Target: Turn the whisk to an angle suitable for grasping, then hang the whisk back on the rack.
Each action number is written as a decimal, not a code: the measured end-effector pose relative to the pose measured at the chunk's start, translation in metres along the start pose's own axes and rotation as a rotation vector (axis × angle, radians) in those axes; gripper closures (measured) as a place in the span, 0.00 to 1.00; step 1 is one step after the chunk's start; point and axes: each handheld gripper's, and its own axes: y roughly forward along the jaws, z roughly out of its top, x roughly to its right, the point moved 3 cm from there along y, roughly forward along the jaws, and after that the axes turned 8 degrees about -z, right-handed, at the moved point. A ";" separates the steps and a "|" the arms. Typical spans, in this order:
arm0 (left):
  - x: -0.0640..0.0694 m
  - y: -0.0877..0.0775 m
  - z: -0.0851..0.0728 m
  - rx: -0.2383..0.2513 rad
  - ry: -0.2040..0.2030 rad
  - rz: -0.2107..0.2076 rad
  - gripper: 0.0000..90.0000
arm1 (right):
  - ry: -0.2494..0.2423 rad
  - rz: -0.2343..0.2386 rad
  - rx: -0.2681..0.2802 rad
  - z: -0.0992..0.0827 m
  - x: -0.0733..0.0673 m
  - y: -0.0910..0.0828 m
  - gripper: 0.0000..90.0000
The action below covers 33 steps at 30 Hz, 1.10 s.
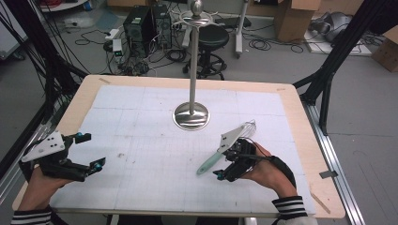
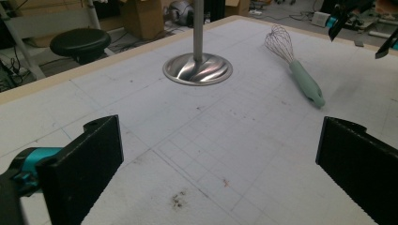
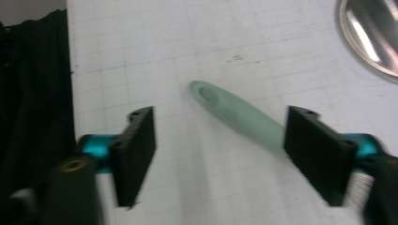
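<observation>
Hovering our right gripper (image 3: 218, 154), jaws spread and empty, over the whisk (image 2: 295, 63) that's lying just beside the stand (image 1: 191, 115), we're risking bumping it into a roll.

- The left gripper (image 2: 220, 164) hangs low over a white gridded mat (image 2: 225, 140), its two black jaws standing wide apart with nothing between them.
- A whisk (image 2: 298, 70) with a pale green handle lies flat on the mat ahead, wire head pointing away.
- Left of the whisk stands a polished steel stand (image 2: 198, 68), its post rising from a round base.
- The right gripper (image 2: 361, 28) shows at the upper right corner.
- A black stool (image 2: 80, 43) sits beyond the table edge.
</observation>
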 end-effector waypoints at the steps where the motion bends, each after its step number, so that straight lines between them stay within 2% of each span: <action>1: 0.000 0.000 0.000 -0.001 0.000 0.001 0.02 | -0.012 -0.014 0.004 -0.001 0.001 -0.002 0.15; 2: 0.000 0.000 0.000 -0.001 -0.001 0.001 0.02 | -0.016 -0.021 0.005 -0.001 0.002 -0.004 0.11; 5: 0.000 -0.001 -0.001 -0.001 -0.001 0.002 0.02 | -0.007 -0.076 0.032 -0.002 0.005 -0.009 0.09; 6: 0.000 -0.001 -0.001 -0.002 0.000 0.002 0.02 | 0.008 -0.085 0.043 -0.002 0.005 -0.010 0.03; 7: 0.000 -0.001 -0.001 -0.004 0.001 0.001 0.02 | 0.012 -0.087 0.048 -0.002 0.006 -0.011 0.01; 10: 0.000 -0.002 -0.001 -0.003 -0.001 0.003 0.02 | 0.047 -0.053 0.075 -0.002 0.007 -0.015 0.01; 12: 0.000 -0.002 -0.002 -0.004 -0.001 0.005 0.02 | 0.054 -0.069 0.083 -0.002 0.008 -0.016 0.01; 18: 0.000 -0.003 -0.002 -0.004 -0.002 0.005 0.02 | 0.099 -0.066 0.110 0.000 0.012 -0.023 0.01; 27: 0.000 -0.003 -0.002 -0.002 -0.001 0.000 0.02 | 0.078 -0.101 0.139 0.000 0.017 -0.034 0.01; 33: 0.001 -0.003 -0.002 -0.001 -0.001 -0.002 0.02 | 0.054 -0.115 0.118 -0.001 0.022 -0.036 0.01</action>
